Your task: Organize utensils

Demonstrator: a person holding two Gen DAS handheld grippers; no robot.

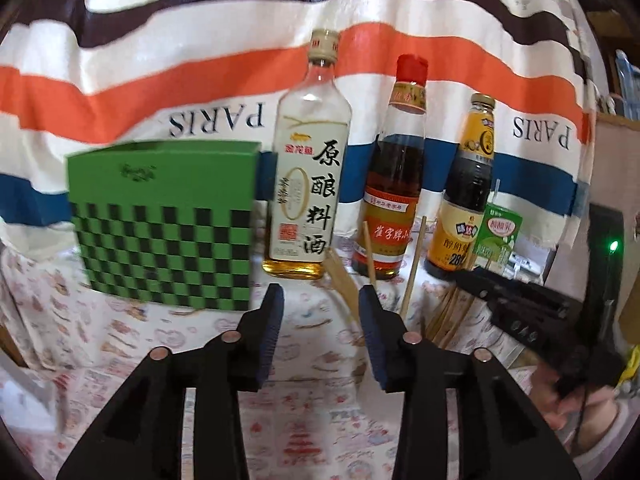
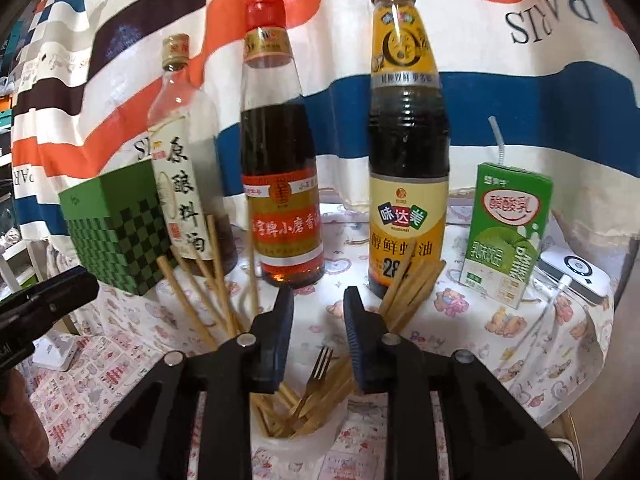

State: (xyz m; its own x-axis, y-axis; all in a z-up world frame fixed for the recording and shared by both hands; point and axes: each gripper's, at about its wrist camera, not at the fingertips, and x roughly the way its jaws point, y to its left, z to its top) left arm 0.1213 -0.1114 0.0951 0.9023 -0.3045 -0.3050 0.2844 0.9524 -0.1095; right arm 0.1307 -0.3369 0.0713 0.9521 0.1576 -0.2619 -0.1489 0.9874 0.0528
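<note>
Both tongs are gaping, holding nothing: left tongs (image 1: 320, 300), right tongs (image 2: 319, 304) hiding the cup under the fork (image 2: 314, 376) and chopsticks (image 2: 208, 280).

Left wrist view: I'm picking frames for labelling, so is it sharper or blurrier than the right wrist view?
Left wrist view: the green checkered box is smeared by motion blur and straight edges bow. Right wrist view: sharper, with the dark yellow-labelled sauce bottle readable, glare on its neck, and the same fisheye bending.
</note>
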